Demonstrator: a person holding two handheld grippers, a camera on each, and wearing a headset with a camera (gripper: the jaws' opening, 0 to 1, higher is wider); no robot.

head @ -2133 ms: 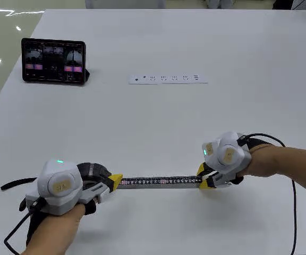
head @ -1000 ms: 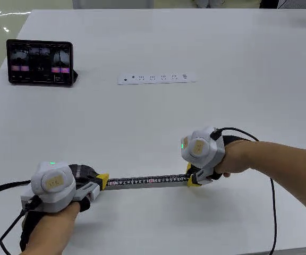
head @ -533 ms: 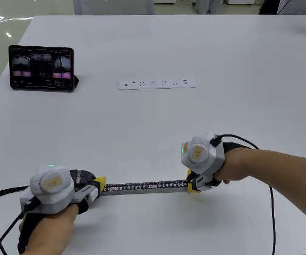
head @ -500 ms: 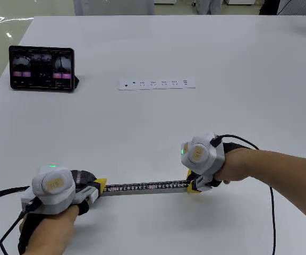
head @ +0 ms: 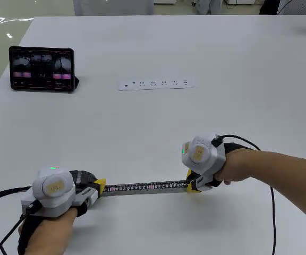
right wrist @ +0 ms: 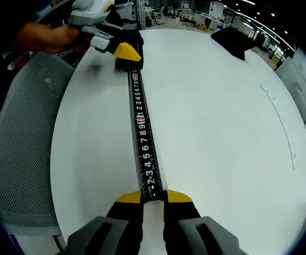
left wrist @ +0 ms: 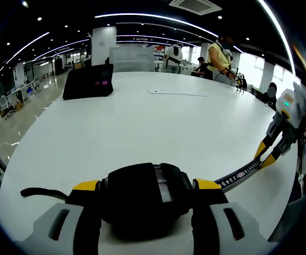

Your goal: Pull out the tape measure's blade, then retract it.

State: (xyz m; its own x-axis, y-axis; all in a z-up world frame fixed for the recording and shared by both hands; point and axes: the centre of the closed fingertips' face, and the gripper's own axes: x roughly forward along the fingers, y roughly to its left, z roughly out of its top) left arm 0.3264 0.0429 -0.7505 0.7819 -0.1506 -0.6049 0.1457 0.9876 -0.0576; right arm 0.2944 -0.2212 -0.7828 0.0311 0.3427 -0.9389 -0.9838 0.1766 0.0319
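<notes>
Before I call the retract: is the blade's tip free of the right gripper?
No, the right gripper has its jaws shut on the tip of the blade.

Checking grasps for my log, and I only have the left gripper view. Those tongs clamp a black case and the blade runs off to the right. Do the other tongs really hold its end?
Observer: Yes. In the right gripper view the right gripper has its tongs shut on the tip of the blade.
Operator: Is the blade bent or twisted along the way?
Observer: No. The head view shows it running straight, printed face up, from the tape measure case in the left gripper.
Operator: Anything nearby that I can't see?
Observer: A grey mesh chair stands at the table edge alongside the blade, seen in the right gripper view.
</notes>
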